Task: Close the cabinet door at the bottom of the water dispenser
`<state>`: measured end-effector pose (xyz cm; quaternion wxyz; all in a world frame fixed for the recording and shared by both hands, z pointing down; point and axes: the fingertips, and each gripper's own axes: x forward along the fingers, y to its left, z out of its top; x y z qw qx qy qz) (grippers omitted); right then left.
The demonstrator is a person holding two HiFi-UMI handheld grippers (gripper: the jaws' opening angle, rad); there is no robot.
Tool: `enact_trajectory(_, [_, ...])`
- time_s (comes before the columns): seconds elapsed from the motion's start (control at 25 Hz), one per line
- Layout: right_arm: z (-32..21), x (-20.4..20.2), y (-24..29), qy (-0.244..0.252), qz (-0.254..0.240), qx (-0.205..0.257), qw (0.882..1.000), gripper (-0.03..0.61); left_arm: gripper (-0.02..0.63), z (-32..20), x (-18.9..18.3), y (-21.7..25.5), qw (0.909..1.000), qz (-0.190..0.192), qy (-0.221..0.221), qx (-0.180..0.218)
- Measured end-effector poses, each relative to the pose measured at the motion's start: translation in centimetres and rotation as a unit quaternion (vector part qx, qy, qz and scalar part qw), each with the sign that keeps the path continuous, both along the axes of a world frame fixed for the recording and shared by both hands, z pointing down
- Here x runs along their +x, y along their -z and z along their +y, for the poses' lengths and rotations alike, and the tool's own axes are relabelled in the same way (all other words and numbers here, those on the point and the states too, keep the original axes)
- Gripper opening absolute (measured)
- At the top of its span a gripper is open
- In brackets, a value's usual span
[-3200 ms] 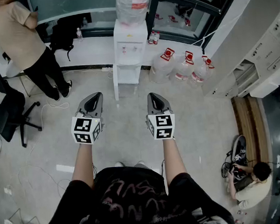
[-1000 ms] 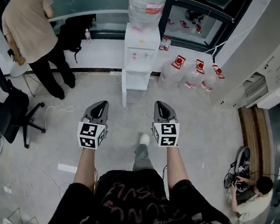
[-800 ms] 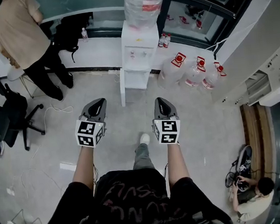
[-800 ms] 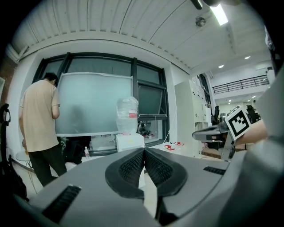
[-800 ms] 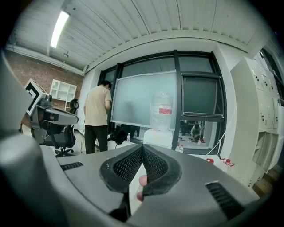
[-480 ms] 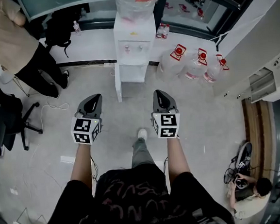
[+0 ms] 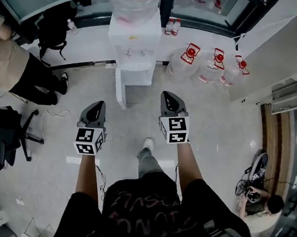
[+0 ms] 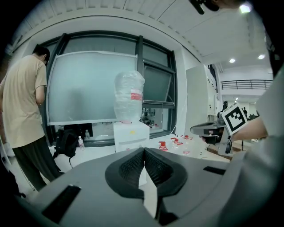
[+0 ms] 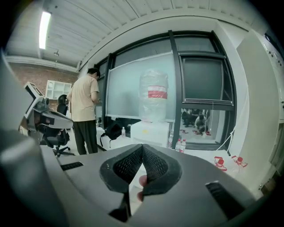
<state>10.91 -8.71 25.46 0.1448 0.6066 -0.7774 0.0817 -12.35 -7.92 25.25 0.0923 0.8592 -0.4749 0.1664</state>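
L tool [image 7: 97,104] is shut, jaws tip to tip w/ nothing between, plain in its own view. R tool [image 7: 167,94] is likewise shut & empty, pads meeting at the tips. Both are held out ahead of the person, side by side, apart from each other, over bare floor [image 7: 216,130].

Dispenser [image 7: 134,44] stands against the far wall at top centre of head view, w/ a big bottle [image 7: 134,0] on it. Its bottom door [image 7: 119,89] is open, swung out toward the person on the cabinet's left side as that view shows it, w/ a shelf visible inside. Neither tool touches it; a stretch of floor lies between.

Just changed: vs approx a sec ago the dispenser sits lower in head view & nearer the tool tips. A shoe [image 7: 147,143] is out front mid-stride, so the person is walking in.

Vs the earliest frame the diff is bigger. The dispenser was smaller & farther off then. The bystander [image 7: 3,48] stood further in on the left & is now at the left edge. The jugs [image 7: 206,64] sit lower in view. The tools keep the same pose relative to the body throughout.

For the task: approach only so far, door untouched. Prob. next: cover the last gap, get a shut tool against the door's outer face near its free edge & push it to.
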Motion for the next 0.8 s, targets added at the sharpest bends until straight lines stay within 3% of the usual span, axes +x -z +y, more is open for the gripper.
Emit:
enact_trajectory(0.36, [-7.5,1.2,-3.1,0.028,0.000,-0.015,1.000,0.012,0.015,-6.8,1.1,-2.8,0.9996,-0.004,0.024,-0.015])
enact_trajectory(0.8, [-11.8,-1.3,-9.8,0.039,-0.001,-0.040,0.998,0.012,0.015,-9.7,-1.3,-10.7,0.9984,-0.007,0.023,-0.051])
